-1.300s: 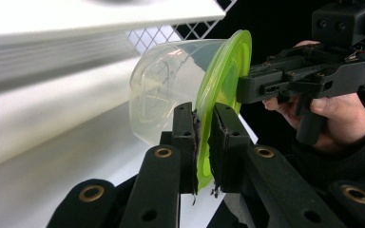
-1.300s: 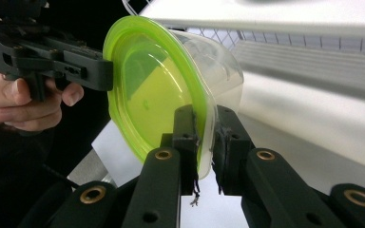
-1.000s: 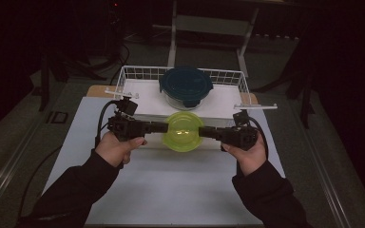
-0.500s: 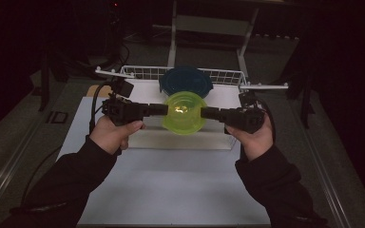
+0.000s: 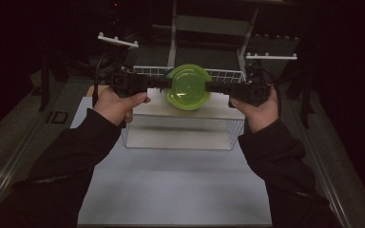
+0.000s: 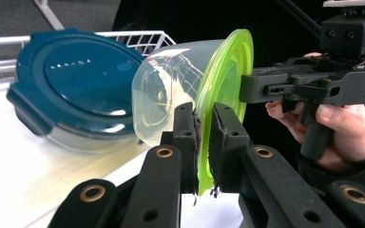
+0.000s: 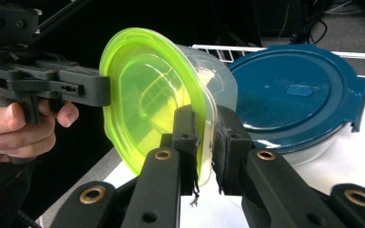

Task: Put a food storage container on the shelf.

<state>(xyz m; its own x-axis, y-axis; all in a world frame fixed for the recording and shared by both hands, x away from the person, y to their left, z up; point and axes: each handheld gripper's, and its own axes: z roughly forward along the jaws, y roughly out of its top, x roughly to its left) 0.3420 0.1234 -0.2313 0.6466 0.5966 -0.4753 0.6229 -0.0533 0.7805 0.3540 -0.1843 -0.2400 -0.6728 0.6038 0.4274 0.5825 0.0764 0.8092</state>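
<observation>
A clear tub with a lime-green lid (image 5: 188,87) is held up between the two grippers, tipped on its side, lid facing the person. My left gripper (image 5: 164,83) is shut on the lid's rim (image 6: 223,85) at one side, as the left gripper view (image 6: 203,137) shows. My right gripper (image 5: 214,87) is shut on the opposite rim (image 7: 147,90), its jaws (image 7: 205,142) pinching the edge. Behind the tub, a glass container with a dark blue lid (image 6: 71,80) (image 7: 294,95) rests in the white wire basket (image 5: 185,128).
The basket stands at the far middle of the white table sheet (image 5: 180,190). A metal stand (image 5: 173,28) rises beyond it. White bars (image 5: 118,40) (image 5: 271,56) sit above each gripper. Dark floor lies to both sides of the table.
Both grippers have carried the green-lidded tub up and away from the person, over the basket. The tub has tipped from lying flat to standing on edge.
</observation>
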